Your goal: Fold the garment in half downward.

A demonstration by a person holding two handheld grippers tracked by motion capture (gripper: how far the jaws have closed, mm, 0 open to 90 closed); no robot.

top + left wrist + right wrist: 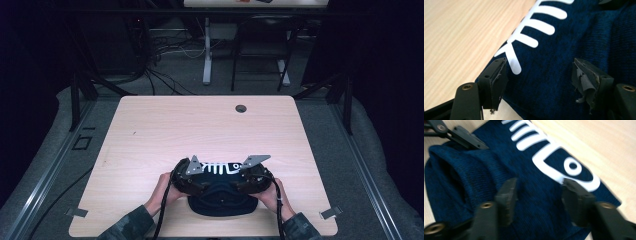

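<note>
A dark blue knitted garment (221, 204) with a white fish-skeleton print (218, 168) lies flat on the wooden table (200, 125), near its front edge. My left gripper (200, 181) hangs over the garment's left part. In the left gripper view its jaws stand apart (539, 72) just above the cloth (554, 75), close to the skeleton's tail, with nothing pinched. My right gripper (246, 181) is over the right part. Its jaws (539, 192) are spread above the cloth (536, 220) beside the fish's head and eye (574, 166). The left gripper's jaw (464, 136) shows far off in the right gripper view.
A round cable hole (241, 108) sits near the table's far edge. Metal brackets (77, 212) (331, 212) stick out at the front corners. Beyond the table are another desk's legs (206, 55) and floor cables. The person's hands and sleeves come in from the bottom.
</note>
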